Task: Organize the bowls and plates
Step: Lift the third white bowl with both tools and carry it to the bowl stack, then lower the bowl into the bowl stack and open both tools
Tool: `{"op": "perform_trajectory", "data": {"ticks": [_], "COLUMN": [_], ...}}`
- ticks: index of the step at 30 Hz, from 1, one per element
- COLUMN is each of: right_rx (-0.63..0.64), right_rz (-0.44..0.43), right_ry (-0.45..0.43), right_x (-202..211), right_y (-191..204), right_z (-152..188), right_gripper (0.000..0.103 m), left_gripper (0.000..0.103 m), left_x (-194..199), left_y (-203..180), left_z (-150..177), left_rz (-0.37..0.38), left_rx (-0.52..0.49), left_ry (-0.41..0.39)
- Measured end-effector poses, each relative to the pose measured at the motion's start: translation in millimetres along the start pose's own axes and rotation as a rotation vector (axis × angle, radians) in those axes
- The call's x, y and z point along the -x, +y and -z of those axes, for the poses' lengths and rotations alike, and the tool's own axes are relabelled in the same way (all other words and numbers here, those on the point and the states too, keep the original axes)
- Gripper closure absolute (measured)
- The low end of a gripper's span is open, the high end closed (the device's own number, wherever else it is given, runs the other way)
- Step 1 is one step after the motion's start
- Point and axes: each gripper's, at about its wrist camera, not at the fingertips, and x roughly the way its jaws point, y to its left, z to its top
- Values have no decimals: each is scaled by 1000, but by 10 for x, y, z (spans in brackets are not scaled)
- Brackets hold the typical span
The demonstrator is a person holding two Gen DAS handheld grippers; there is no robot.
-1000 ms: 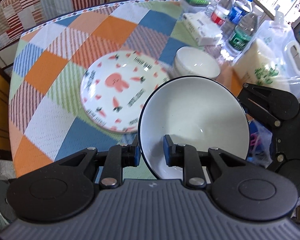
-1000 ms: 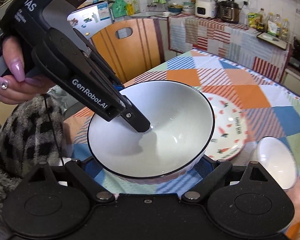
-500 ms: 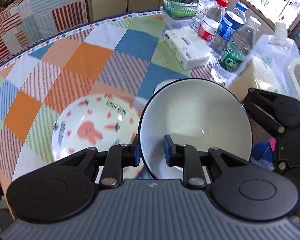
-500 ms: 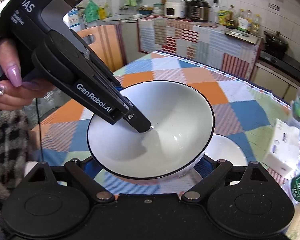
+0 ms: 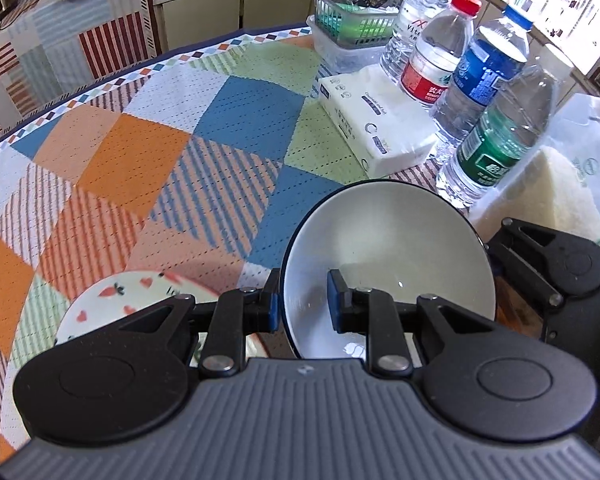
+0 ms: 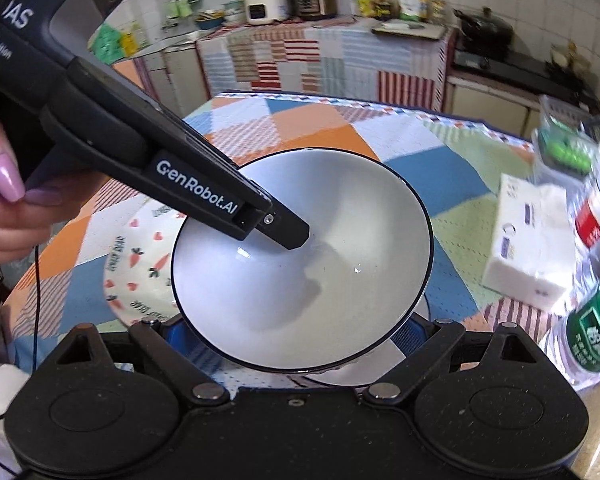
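I am holding the white bowl (image 5: 396, 248) with the left gripper (image 5: 302, 306), its jaws closed on the dark-edged rim, one pad inside and one outside, in the lower middle of the left wrist view. In the right wrist view the same bowl is filling the centre of the frame, tilted, with the left gripper's finger (image 6: 284, 232) reaching in from the upper left. The right gripper (image 6: 296, 334) is sitting under the bowl at the bottom of that frame, its blue pads spread either side of the base; I cannot tell whether they are pressing on it. The carrot-print plate (image 6: 140, 264) is lying on the checked tablecloth (image 5: 172, 152), partly hidden behind the bowl at left. A tissue pack (image 5: 376, 120) and water bottles (image 5: 496, 136) are standing toward the right.
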Motion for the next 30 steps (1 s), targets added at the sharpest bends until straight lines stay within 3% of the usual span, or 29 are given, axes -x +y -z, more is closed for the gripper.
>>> {"op": "perform_trajectory", "data": {"ticks": [13, 19, 30], "right_rx": [-98, -162, -158], "right_rz": [54, 43, 136], "right_ry": [54, 106, 154], "right_x": [-174, -221, -144], "right_y": [-302, -380, -295], "right_z": [86, 45, 16], "right_gripper": [7, 7, 7], "left_gripper": [82, 82, 86], "left_x": [-299, -357, -358], "left_y": [-165, -261, -226], "left_z": [-57, -25, 19], "left_rz": [-29, -86, -82], "left_rx": [-19, -62, -4], "left_ry": [47, 62, 67]}}
